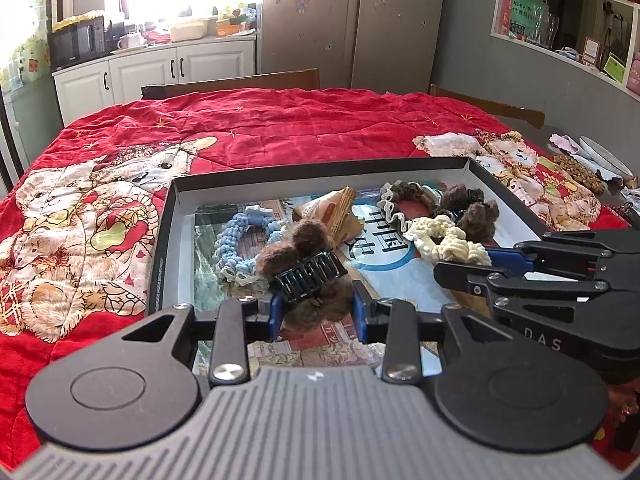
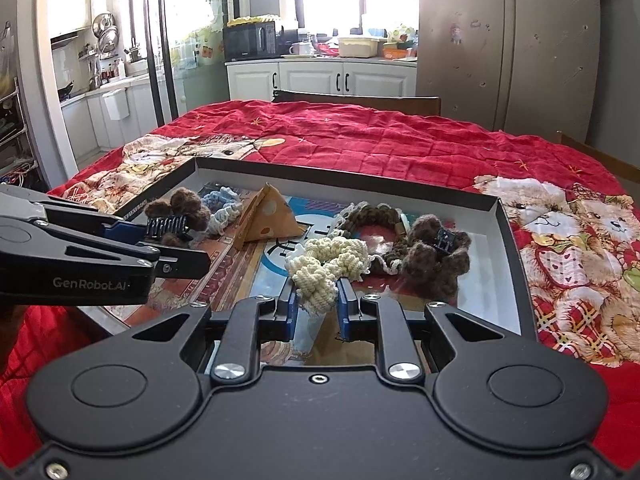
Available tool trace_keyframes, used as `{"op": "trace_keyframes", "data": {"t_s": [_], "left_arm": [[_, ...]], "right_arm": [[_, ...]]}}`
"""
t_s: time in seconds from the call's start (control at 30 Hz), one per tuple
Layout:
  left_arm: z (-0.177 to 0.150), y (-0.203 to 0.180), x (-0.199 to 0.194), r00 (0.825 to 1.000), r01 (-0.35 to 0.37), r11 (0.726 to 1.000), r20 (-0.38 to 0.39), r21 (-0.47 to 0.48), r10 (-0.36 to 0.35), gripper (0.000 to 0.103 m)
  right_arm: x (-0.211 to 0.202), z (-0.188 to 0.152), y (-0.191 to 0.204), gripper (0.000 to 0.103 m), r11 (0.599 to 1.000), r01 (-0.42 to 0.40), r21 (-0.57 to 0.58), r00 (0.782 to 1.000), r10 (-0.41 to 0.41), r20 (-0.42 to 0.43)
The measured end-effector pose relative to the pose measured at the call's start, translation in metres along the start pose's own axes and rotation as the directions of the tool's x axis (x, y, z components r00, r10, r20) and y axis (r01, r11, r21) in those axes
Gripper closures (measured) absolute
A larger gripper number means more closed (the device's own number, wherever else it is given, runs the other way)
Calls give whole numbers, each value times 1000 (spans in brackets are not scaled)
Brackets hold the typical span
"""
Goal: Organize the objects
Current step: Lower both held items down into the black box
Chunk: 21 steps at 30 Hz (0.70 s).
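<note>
A shallow dark box (image 1: 320, 166) (image 2: 508, 216) sits on the red quilt and holds several hair accessories. My left gripper (image 1: 318, 310) (image 2: 170, 236) is shut on a brown fuzzy hair claw with a black clip (image 1: 308, 268) (image 2: 172, 222) at the box's near left. My right gripper (image 2: 318, 302) (image 1: 492, 254) is shut on a cream knitted scrunchie (image 2: 328, 266) (image 1: 448, 236) in the box's middle. A blue scrunchie (image 1: 240, 240) (image 2: 224, 200), a tan wedge-shaped piece (image 1: 340, 210) (image 2: 268, 216), a brown scrunchie (image 2: 372, 216) and a second brown fuzzy claw (image 2: 436, 256) (image 1: 476, 212) lie inside.
The red quilt with bear prints (image 1: 280, 128) (image 2: 400, 136) covers the table. Wooden chair backs (image 1: 240, 82) (image 2: 360, 102) stand at the far side. A beaded item (image 1: 580, 168) and a plate (image 1: 604, 154) lie off the quilt's right edge.
</note>
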State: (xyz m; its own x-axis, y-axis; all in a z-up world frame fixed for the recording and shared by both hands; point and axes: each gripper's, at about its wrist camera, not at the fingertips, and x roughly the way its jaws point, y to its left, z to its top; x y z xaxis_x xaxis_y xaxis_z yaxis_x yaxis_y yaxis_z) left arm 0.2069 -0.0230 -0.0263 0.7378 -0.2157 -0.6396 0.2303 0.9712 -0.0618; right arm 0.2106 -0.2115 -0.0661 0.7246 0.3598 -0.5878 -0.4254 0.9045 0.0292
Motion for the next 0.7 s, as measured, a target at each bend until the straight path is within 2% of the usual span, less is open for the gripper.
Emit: {"op": "trace_keyframes", "data": {"t_s": [0.7], "left_arm": [[-2, -2, 14, 999, -1, 1000, -53, 22, 3, 62]], "right_arm": [[12, -4, 2, 83, 1000, -17, -20, 999, 17, -44]]}}
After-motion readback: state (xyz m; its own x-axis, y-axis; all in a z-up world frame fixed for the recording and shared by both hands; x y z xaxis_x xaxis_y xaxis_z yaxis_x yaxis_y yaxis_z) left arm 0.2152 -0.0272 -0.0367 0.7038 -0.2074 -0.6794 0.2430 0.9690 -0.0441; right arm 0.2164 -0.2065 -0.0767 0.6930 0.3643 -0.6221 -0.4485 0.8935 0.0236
